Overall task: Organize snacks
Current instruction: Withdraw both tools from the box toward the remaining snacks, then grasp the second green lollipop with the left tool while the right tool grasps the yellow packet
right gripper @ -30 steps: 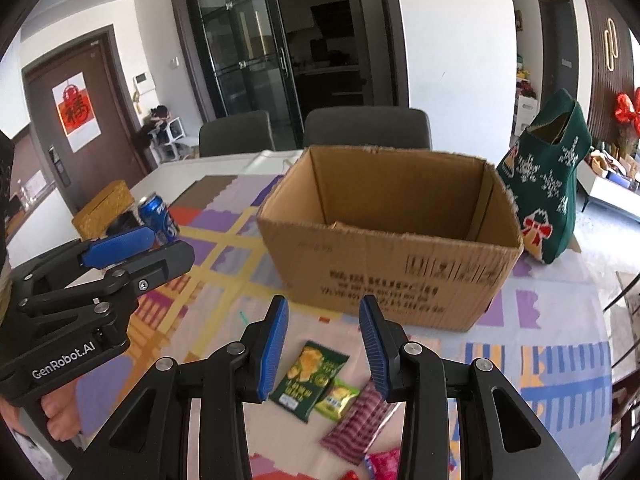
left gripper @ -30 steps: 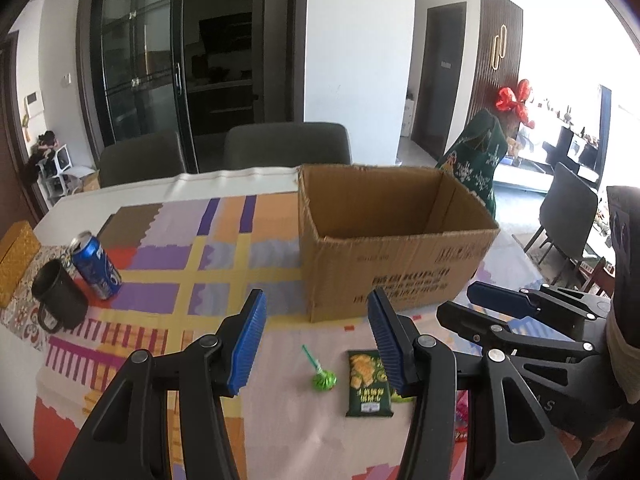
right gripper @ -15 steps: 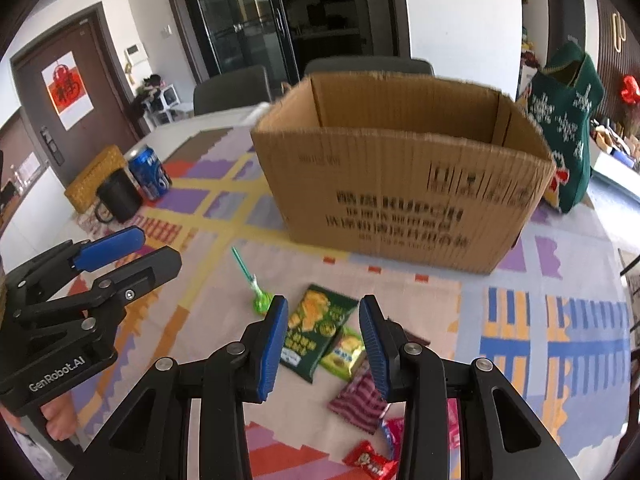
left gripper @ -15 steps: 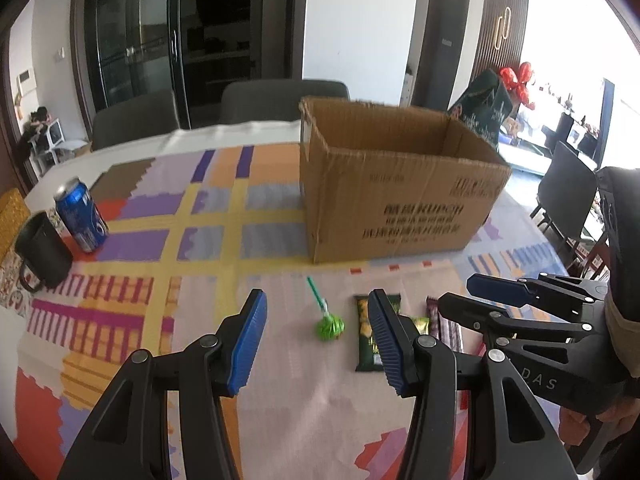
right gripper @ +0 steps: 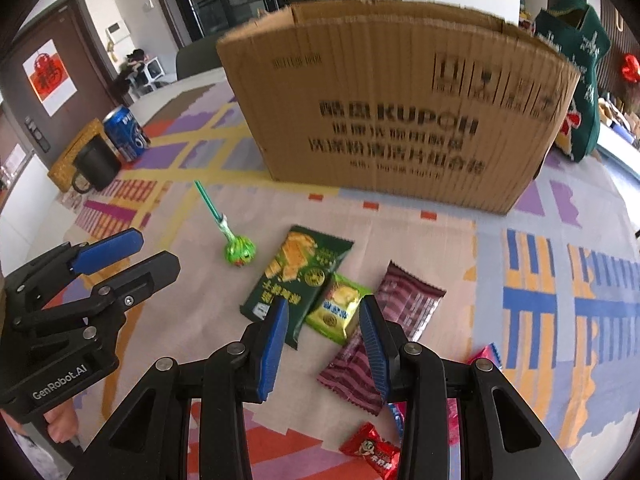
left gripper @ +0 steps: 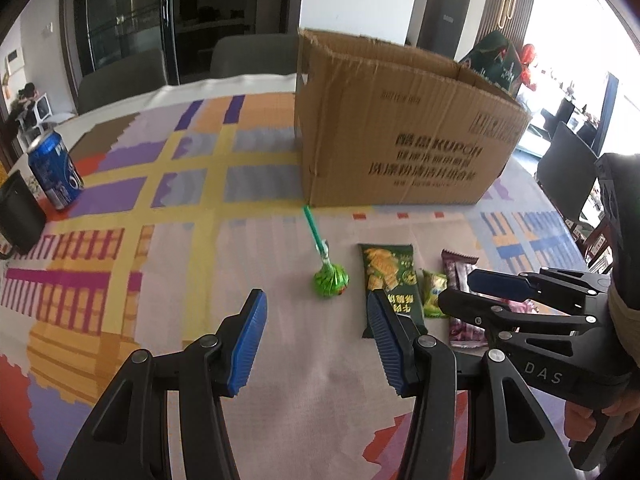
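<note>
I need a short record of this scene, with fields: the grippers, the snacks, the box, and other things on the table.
left gripper: jaws open, empty, above the tablecloth near the lollipop
right gripper: jaws open, empty, over the small yellow-green packet
snacks: dark green packet, purple packet, red candy, all lying on the tablecloth
box: cardboard, behind the snacks; inside not visible
other: blue can, black mug
</note>
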`<state>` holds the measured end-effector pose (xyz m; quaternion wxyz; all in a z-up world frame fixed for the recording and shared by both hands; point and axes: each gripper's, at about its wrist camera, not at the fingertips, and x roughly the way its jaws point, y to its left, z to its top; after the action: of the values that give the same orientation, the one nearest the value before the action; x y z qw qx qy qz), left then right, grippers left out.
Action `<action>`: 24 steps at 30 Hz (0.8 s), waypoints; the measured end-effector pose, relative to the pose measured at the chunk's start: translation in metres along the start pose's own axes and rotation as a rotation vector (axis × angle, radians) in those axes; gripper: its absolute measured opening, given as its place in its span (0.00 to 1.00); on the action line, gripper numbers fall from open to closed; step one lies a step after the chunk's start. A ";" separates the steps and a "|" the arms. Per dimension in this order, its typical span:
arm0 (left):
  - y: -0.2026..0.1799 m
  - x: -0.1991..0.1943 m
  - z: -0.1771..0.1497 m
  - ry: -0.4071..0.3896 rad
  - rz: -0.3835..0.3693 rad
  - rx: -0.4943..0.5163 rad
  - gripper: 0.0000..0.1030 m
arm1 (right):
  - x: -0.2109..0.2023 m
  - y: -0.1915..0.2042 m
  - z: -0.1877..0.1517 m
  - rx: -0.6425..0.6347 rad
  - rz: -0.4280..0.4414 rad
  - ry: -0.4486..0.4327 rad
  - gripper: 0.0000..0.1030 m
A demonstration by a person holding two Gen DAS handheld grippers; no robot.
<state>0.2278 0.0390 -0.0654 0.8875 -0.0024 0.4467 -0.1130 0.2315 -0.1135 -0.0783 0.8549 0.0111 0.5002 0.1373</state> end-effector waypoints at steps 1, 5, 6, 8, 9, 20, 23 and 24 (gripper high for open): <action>0.000 0.003 -0.001 0.004 -0.001 0.002 0.50 | 0.003 -0.001 -0.001 0.004 0.003 0.007 0.37; 0.002 0.014 -0.002 0.018 -0.007 0.006 0.50 | 0.013 -0.002 -0.002 0.011 0.000 0.024 0.37; 0.002 0.017 -0.001 0.020 -0.009 0.008 0.50 | 0.016 -0.003 -0.002 0.015 0.000 0.027 0.37; 0.002 0.022 0.000 0.022 -0.015 0.011 0.50 | 0.019 -0.004 -0.002 0.023 -0.003 0.030 0.37; 0.002 0.024 0.000 0.024 -0.016 0.010 0.50 | 0.021 -0.004 -0.002 0.026 -0.002 0.033 0.37; 0.001 0.055 0.011 0.058 -0.028 -0.009 0.50 | 0.036 -0.009 0.004 0.048 -0.003 0.044 0.37; 0.001 0.062 0.013 0.066 -0.032 -0.024 0.50 | 0.039 -0.009 0.007 0.044 -0.005 0.044 0.37; 0.001 0.064 0.014 0.069 -0.030 -0.026 0.49 | 0.040 -0.009 0.007 0.041 -0.007 0.044 0.37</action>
<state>0.2757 0.0254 -0.1079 0.8696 -0.0166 0.4785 -0.1204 0.2580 -0.1112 -0.1097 0.8437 0.0240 0.5216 0.1244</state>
